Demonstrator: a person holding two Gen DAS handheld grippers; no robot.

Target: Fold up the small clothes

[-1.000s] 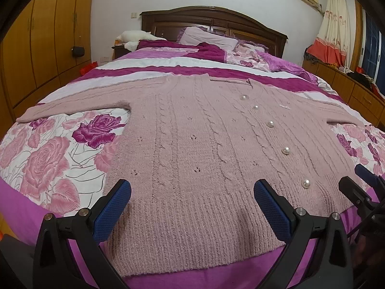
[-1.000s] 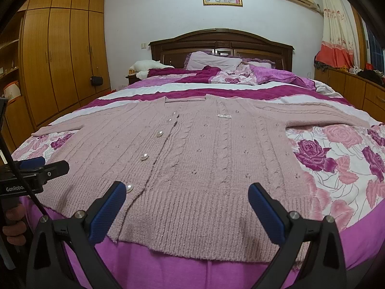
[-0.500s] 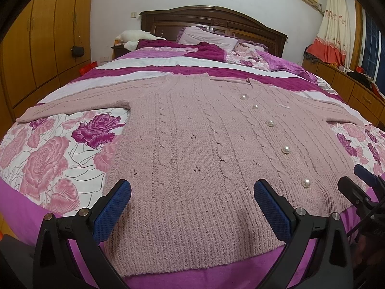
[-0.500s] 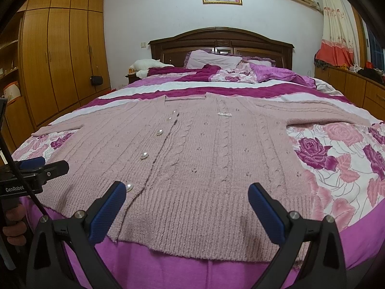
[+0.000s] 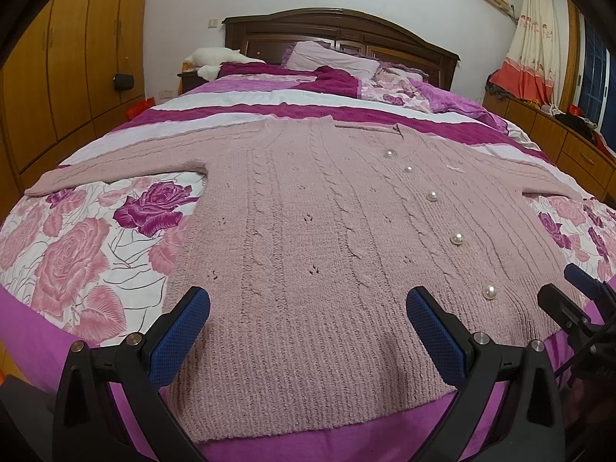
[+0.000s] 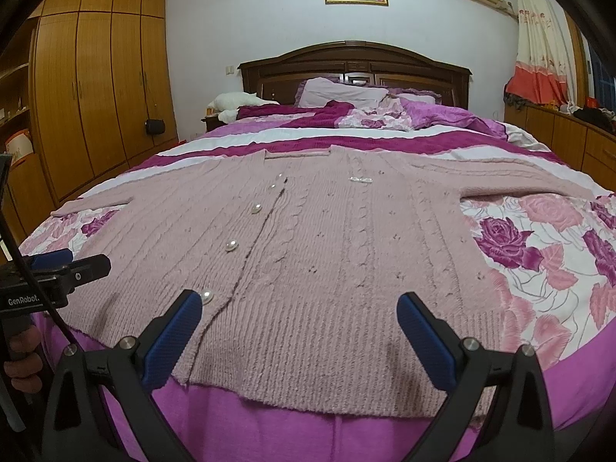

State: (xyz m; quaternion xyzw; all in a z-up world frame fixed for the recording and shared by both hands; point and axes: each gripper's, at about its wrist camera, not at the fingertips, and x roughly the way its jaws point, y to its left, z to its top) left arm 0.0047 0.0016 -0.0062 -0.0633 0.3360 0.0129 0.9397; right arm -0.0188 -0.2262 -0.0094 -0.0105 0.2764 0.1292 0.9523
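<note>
Hovering both hand-held grippers, left (image 5: 308, 325) and right (image 6: 298, 321), jaws apart, we judge the soft, floppy cardigan (image 5: 319, 231) best pinched at its hem.

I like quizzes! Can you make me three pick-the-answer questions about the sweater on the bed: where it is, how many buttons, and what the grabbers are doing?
1. Where does the pink cardigan lie?
A. Flat on the bed
B. On the pillow
C. On the floor

2. How many pearl buttons show in the left wrist view?
A. Two
B. Five
C. Nine

3. How are the fingers of the left gripper and right gripper?
A. Both clamped on cloth
B. One open, one shut
C. Both open, holding nothing

Answers:
1 A: it is spread out with sleeves out to both sides on the flowered bedspread.
2 B: five run down the front.
3 C: the blue pads stand wide apart in both views.
</note>
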